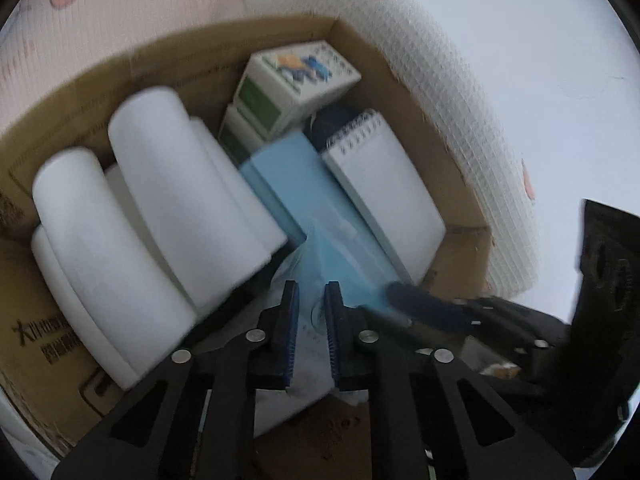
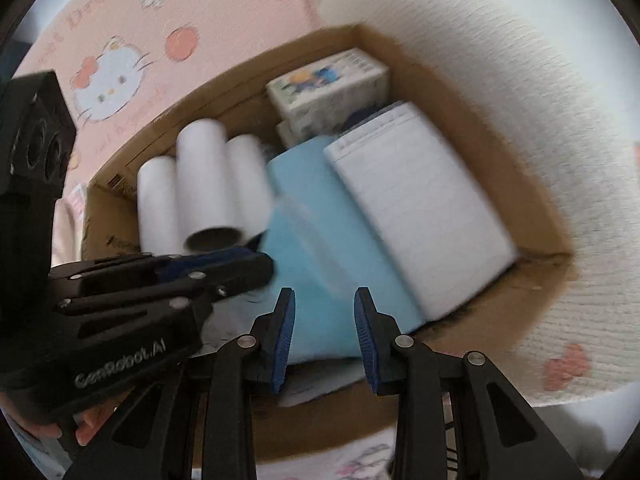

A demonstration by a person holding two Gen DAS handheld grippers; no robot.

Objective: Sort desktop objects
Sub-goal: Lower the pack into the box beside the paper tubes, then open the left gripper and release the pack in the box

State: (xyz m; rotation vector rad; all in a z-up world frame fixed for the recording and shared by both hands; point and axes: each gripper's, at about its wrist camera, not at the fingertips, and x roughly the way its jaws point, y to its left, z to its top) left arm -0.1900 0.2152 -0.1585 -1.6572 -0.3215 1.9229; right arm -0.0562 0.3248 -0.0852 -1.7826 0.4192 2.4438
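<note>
Two tools are lowered into the cardboard box [image 2: 532, 216]: the left tool [image 1: 312, 322] is nearly clenched on a clear plastic bag [image 1: 316, 264], the right tool [image 2: 325, 332] is closed across the blue pack [image 2: 316, 240], whose long axis runs away from both

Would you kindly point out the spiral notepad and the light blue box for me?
spiral notepad [image 1: 384, 184], left wrist view, on its white cover.
light blue box [image 2: 316, 208], right wrist view, on its top face.

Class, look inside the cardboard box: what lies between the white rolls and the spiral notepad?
A light blue packet lies between the white rolls and the spiral notepad, clearest in the right wrist view.
</note>
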